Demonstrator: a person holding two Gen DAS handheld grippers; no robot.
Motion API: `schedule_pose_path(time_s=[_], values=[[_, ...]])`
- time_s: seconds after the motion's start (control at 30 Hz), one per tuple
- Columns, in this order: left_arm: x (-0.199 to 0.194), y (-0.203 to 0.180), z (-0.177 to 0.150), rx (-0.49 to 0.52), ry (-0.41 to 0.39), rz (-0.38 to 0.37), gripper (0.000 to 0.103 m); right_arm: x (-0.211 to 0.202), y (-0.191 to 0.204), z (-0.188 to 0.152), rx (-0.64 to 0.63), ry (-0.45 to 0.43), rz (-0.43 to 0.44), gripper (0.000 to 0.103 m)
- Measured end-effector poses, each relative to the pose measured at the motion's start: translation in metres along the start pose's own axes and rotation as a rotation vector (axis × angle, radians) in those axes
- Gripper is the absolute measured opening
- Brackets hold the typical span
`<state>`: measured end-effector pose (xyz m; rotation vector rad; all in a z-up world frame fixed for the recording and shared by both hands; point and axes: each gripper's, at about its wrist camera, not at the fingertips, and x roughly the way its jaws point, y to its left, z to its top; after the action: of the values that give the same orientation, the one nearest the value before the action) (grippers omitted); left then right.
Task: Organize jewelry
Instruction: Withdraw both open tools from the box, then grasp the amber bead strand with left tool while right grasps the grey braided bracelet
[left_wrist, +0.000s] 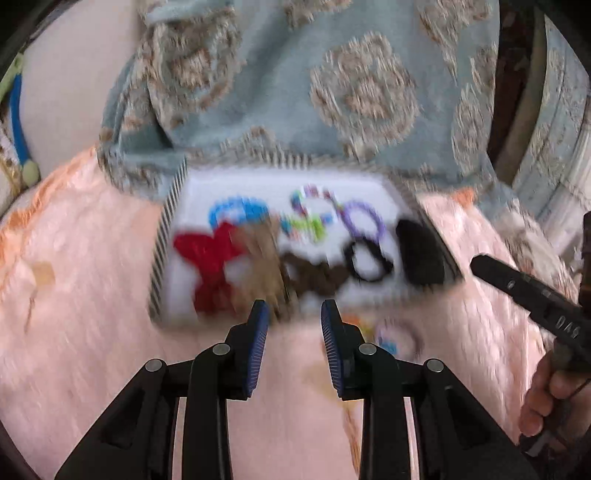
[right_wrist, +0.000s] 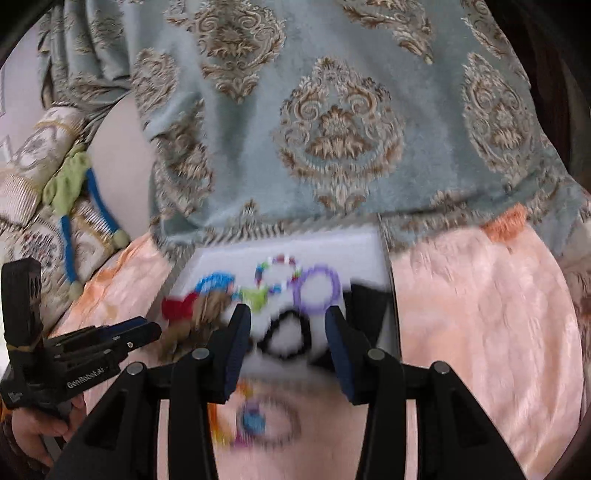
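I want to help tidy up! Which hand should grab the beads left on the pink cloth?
Probably the right gripper: the blurry multicoloured bead bracelet lies on the pink satin cloth just below its open fingers; it sits off to the left gripper's side.

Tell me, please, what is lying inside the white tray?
The white tray holds a red bow, blue ring, purple ring, black ring, brown pieces. Motion blur hides finer detail.

A home, likely a bedroom; peach satin bedspread (right_wrist: 480, 314), damask cushion (right_wrist: 332, 129), soft toy (right_wrist: 70, 184)
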<state>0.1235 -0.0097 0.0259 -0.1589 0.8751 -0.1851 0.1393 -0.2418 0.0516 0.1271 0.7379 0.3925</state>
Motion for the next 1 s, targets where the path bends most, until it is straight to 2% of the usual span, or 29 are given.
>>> schedule_pose_path(time_s=[0.1,0.2,0.27,0.43,0.5,0.6,0.67,0.77,0.8,0.83,0.87,0.93,1.0], values=[[0.012,-0.011,-0.011,0.018,0.043,0.008,0.012,0.013,-0.016,-0.035,0.045,0.106,0.015,0.044],[0.027,-0.019,-0.015,0.037,0.069,0.005,0.012,0.035,-0.019,-0.046,0.041,0.204,0.020,0.043],[0.033,-0.022,-0.017,0.029,0.082,-0.021,0.012,0.042,-0.014,-0.048,0.009,0.218,0.024,0.043],[0.055,-0.030,-0.026,0.049,0.137,-0.010,0.012,0.057,-0.002,-0.050,-0.049,0.259,0.016,0.041],[0.060,-0.034,-0.027,0.069,0.136,0.008,0.014,0.065,0.003,-0.054,-0.093,0.294,-0.022,0.040],[0.064,-0.043,-0.029,0.117,0.132,0.036,0.020,0.068,0.009,-0.058,-0.150,0.296,-0.044,0.040],[0.065,-0.048,-0.032,0.147,0.122,0.058,0.021,0.070,0.015,-0.061,-0.204,0.296,-0.068,0.040],[0.065,-0.048,-0.034,0.156,0.113,0.062,0.020,0.071,0.018,-0.063,-0.239,0.293,-0.087,0.039],[0.064,-0.047,-0.034,0.151,0.111,0.057,0.014,0.070,0.019,-0.064,-0.246,0.289,-0.091,0.039],[0.062,-0.045,-0.035,0.148,0.107,0.055,0.009,0.069,0.020,-0.064,-0.250,0.286,-0.095,0.035],[0.060,-0.043,-0.036,0.148,0.104,0.048,0.000,0.068,0.021,-0.064,-0.255,0.281,-0.100,0.025],[0.053,-0.039,-0.039,0.136,0.100,0.022,0.000,0.064,0.022,-0.063,-0.256,0.266,-0.101,0.010],[0.046,-0.035,-0.044,0.132,0.096,0.006,0.000,0.058,0.021,-0.064,-0.243,0.249,-0.103,0.007]])
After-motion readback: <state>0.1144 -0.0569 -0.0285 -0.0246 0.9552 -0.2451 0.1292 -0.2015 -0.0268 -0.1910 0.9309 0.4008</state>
